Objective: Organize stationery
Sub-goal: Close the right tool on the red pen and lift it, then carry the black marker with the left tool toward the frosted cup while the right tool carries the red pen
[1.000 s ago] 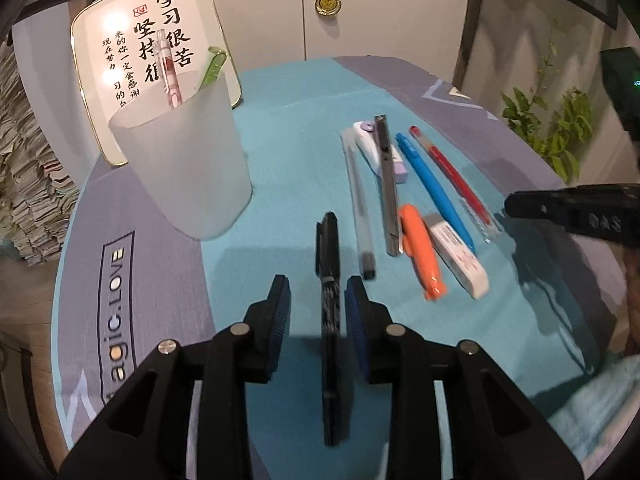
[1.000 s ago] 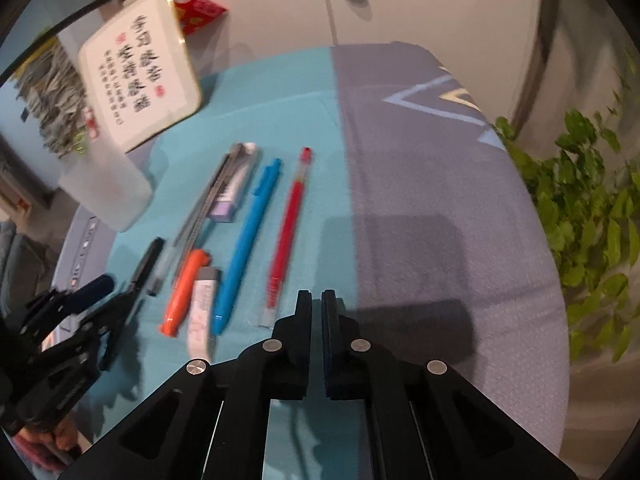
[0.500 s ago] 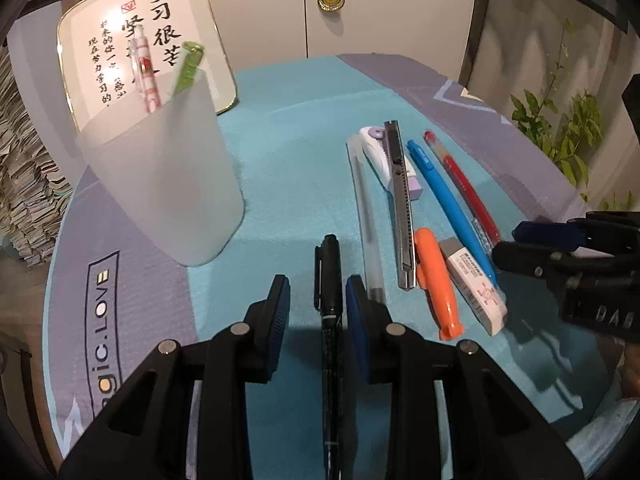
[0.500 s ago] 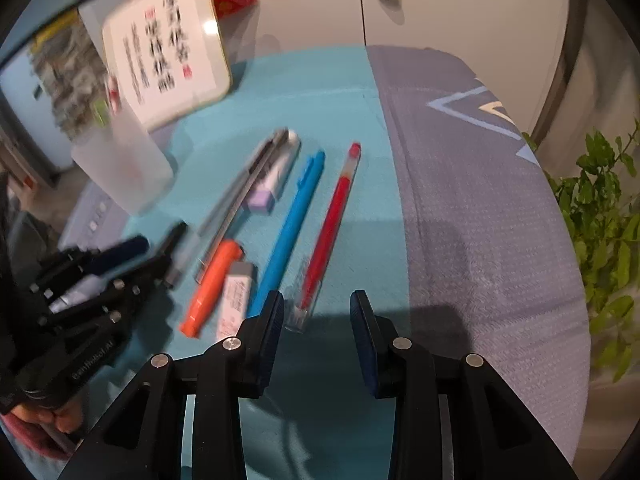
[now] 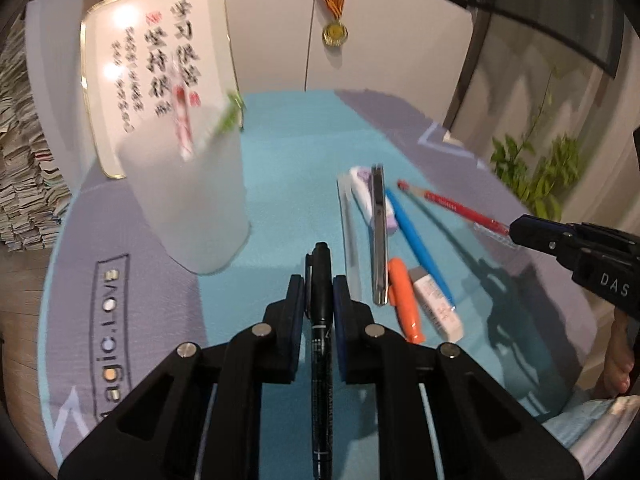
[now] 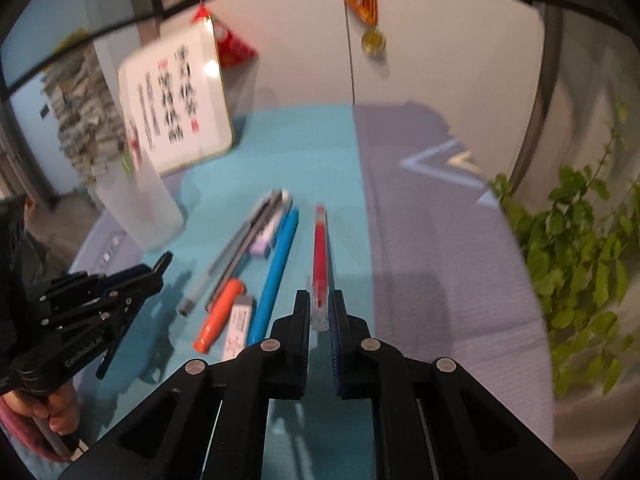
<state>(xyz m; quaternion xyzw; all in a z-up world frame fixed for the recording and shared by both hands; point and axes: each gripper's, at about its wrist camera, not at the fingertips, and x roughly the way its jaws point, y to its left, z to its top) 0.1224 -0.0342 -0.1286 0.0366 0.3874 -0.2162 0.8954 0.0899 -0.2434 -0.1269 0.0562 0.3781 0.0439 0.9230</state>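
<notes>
Left gripper [image 5: 319, 295] clamps the black marker [image 5: 321, 320] at mid-barrel, jaws having just closed onto it; cap end projects forward past the fingertips, tail end runs back under the gripper body. Right gripper [image 6: 319, 312] grasps the clear end of the red pen [image 6: 320, 248], jaws having just closed; the pen's red barrel points away, raised off the worktop [image 5: 304, 152] as seen in the left wrist view.

Beyond the grippers, on the teal mat: orange marker [image 5: 404, 300] and white eraser [image 5: 436, 304] side by side, nearest. Next, blue pen [image 5: 416, 236], utility knife [image 5: 379, 236] and clear pen [image 5: 347, 216] lie roughly parallel, close together. Knife rests over a white-and-purple correction tape [image 5: 366, 196].

Frosted cup [image 5: 192, 204] stands upright to the left, well apart from the row; a red-patterned pen [image 5: 182, 120] and a green item [image 5: 230, 116] stick out of it. Behind it, a framed calligraphy board [image 5: 132, 76] leans by the wall; a medal [image 5: 335, 33] hangs above
</notes>
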